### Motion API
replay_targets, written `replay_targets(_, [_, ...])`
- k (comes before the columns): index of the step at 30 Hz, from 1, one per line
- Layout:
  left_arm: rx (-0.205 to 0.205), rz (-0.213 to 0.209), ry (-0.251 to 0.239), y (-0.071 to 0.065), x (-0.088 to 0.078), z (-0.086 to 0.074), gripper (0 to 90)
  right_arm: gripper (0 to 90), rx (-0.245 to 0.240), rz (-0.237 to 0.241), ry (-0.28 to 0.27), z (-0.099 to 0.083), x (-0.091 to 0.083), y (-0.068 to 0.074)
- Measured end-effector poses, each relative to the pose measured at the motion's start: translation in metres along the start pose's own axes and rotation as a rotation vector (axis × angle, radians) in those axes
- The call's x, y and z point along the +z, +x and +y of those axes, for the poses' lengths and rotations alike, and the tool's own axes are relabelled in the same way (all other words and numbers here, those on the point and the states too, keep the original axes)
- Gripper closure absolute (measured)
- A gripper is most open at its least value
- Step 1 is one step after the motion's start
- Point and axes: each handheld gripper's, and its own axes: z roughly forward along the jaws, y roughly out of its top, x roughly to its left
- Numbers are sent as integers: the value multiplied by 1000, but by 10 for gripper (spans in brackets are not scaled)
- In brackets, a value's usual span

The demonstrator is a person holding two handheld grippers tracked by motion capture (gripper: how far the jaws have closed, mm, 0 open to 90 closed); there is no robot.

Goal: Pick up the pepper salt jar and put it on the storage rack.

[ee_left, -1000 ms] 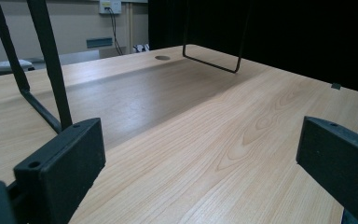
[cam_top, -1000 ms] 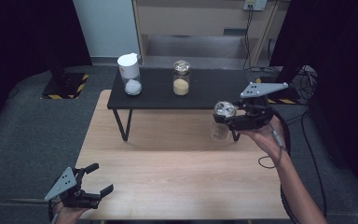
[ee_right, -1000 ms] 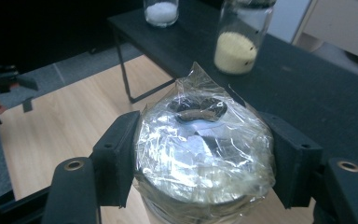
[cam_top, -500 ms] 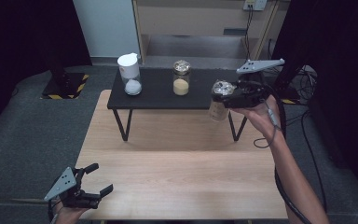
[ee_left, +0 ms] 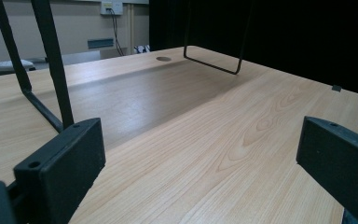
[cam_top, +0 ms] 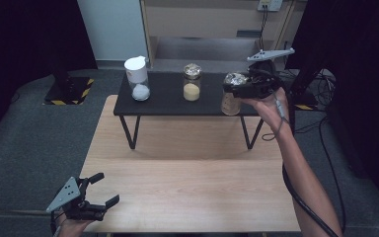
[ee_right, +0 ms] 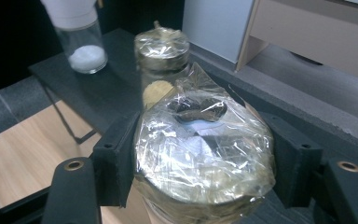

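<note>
We have the right tool clamped on the foil-wrapped lid of a glass jar, jaws pressing either side of the cap as the right gripper view shows, and the jar hangs at about two o'clock in the high view, at the right end of the low black shelf that stands on the wooden tabletop. Whether its base already touches the shelf we cannot tell. Two other jars stand on that shelf: one with yellow grains near twelve o'clock, just left of ours, and one with a white cap and white powder at eleven o'clock. We judge the step in hand to be setting this jar down in line with them. To do it well, we should keep the jar upright, since we hold it by the lid alone and the wrap looks slippery; bring it fully over the dark surface, clear of the front edge; leave a gap to the yellow-grain jar so the tool does not knock it; lower until the base sits flat, and only then release. Our left tool rests idle at seven o'clock, jaws spread wide with nothing between them.
</note>
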Motion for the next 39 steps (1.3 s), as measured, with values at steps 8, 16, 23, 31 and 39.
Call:
replay_targets(8, [-1, -1, 0, 0, 0, 0, 1, 350, 21, -56, -7, 7, 10, -4])
replay_targets(16, [-4, -1, -4, 1, 0, -1, 1, 349, 64, -131, -17, 10, 22, -9])
replay_targets(23, [-7, 0, -4, 1, 0, -1, 1, 349, 105, -193, -26, 9, 33, -15])
replay_targets(31, [-13, -1, -6, 3, 0, -2, 1, 350, 135, -237, -26, 7, 45, -20])
replay_targets(39, [-16, -1, -7, 3, 0, -2, 1, 350, 130, -251, -7, 6, 58, -23])
